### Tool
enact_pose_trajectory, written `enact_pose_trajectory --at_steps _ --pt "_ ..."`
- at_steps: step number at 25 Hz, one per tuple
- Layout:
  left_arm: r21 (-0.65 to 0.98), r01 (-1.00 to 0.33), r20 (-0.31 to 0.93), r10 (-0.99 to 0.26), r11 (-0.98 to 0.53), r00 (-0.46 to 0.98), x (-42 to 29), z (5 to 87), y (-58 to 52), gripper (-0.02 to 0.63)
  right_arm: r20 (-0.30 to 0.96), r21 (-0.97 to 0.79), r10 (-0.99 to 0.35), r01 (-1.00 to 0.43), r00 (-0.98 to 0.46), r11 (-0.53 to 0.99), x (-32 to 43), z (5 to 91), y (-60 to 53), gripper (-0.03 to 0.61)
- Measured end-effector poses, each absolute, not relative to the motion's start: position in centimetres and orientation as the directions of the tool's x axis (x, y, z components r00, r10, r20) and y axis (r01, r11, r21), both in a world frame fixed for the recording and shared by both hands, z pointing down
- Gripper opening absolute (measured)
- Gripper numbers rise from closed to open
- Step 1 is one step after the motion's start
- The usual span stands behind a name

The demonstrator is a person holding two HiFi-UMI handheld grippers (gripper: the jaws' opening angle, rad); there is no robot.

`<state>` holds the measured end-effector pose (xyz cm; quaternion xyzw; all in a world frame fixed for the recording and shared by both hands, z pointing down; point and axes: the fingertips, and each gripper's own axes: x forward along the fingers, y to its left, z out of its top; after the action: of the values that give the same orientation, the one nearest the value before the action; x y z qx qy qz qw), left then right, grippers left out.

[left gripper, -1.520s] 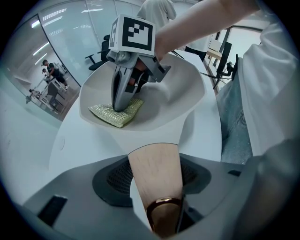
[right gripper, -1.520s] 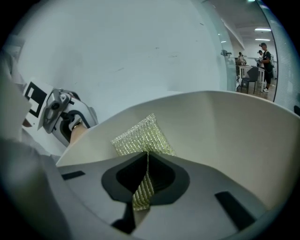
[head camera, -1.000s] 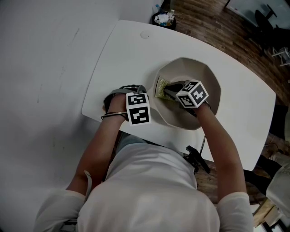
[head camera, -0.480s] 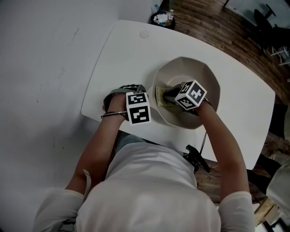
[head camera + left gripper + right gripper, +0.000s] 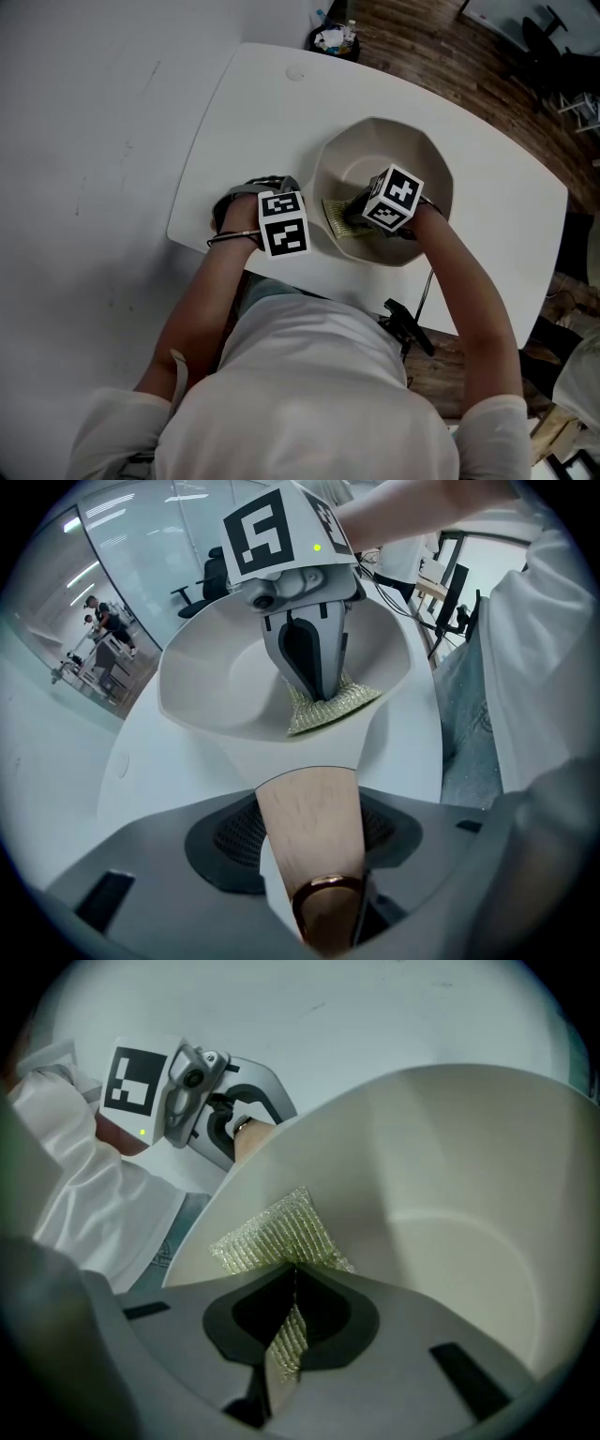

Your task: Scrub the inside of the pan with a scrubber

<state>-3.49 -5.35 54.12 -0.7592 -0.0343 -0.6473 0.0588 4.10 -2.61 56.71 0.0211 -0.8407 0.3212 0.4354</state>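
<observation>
1. Head view: the right gripper presses the scrubber on the pan's near wall, right by the rim. Push too far and it could hop over the edge.
2. Left gripper view: the left gripper is clamped on the handle. Hard scrubbing could twist the pan loose.
3. Right gripper view: jaws are pinched shut on just a scrubber corner, so it could slip out.

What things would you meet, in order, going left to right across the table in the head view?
left gripper → scrubber → right gripper → right-hand rim of the pan
</observation>
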Motion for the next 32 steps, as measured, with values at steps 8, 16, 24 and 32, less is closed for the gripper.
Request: enact_pose_trajectory --at_steps 8,16,24,32 --pt "-0.035 0.127 0.987 -0.014 -0.991 0.16 -3.4 54.1 -5.2 0.247 0.767 -0.56 0.349 -0.295 -0.539 0.774 5.7 57.0 -0.3 0.026" --pt "-0.036 0.123 0.987 -0.016 -0.992 0.158 -3.5 54.2 -5.2 0.241 0.803 -0.56 0.425 -0.283 -0.418 0.779 8.0 57.3 1.7 0.026" --pt "-0.041 0.122 0.988 -0.022 -0.992 0.155 -3.5 54.2 -5.3 0.238 0.842 -0.531 0.448 -0.311 -0.301 0.788 9.9 57.6 2.4 0.026" --pt "-0.044 0.12 0.988 -0.025 -0.992 0.152 -3.6 54.2 -5.2 0.238 0.886 -0.461 0.445 -0.343 -0.128 0.819 12.4 58.0 2.5 0.026"
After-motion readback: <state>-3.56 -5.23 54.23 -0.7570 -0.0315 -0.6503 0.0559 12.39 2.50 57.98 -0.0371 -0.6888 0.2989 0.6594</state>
